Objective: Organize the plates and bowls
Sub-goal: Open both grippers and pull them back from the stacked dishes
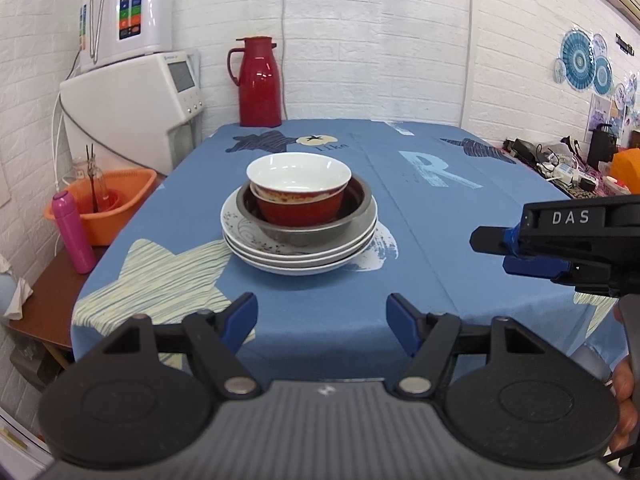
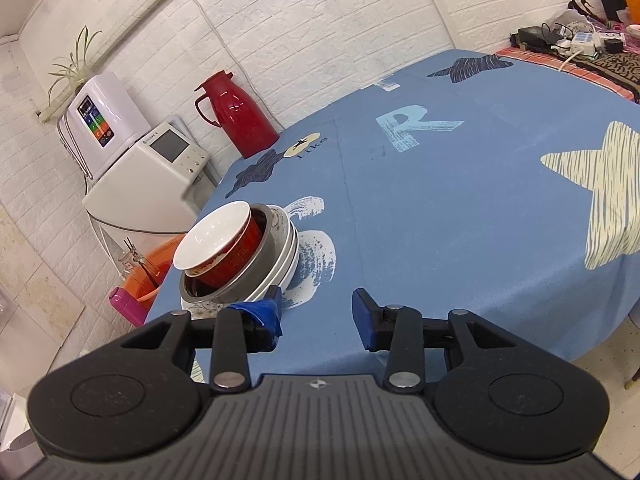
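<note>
One stack of dishes stands on the blue tablecloth (image 1: 400,240). A white-lined red bowl (image 1: 299,178) sits in a second red bowl (image 1: 300,210), inside a grey metal bowl (image 1: 360,210), on several white plates (image 1: 304,256). My left gripper (image 1: 322,314) is open, near the table's front edge, short of the stack and holding nothing. My right gripper (image 2: 318,312) is open and empty too. It hovers right of the stack (image 2: 236,256), its left finger close to the plates' rim. In the left wrist view the right gripper (image 1: 532,248) enters from the right.
A red thermos jug (image 1: 258,82) stands at the table's far edge by the brick wall. White appliances (image 1: 136,92), an orange basin (image 1: 108,200) and a pink bottle (image 1: 72,232) sit left of the table. Cluttered items (image 2: 576,36) lie on a second table at the far right.
</note>
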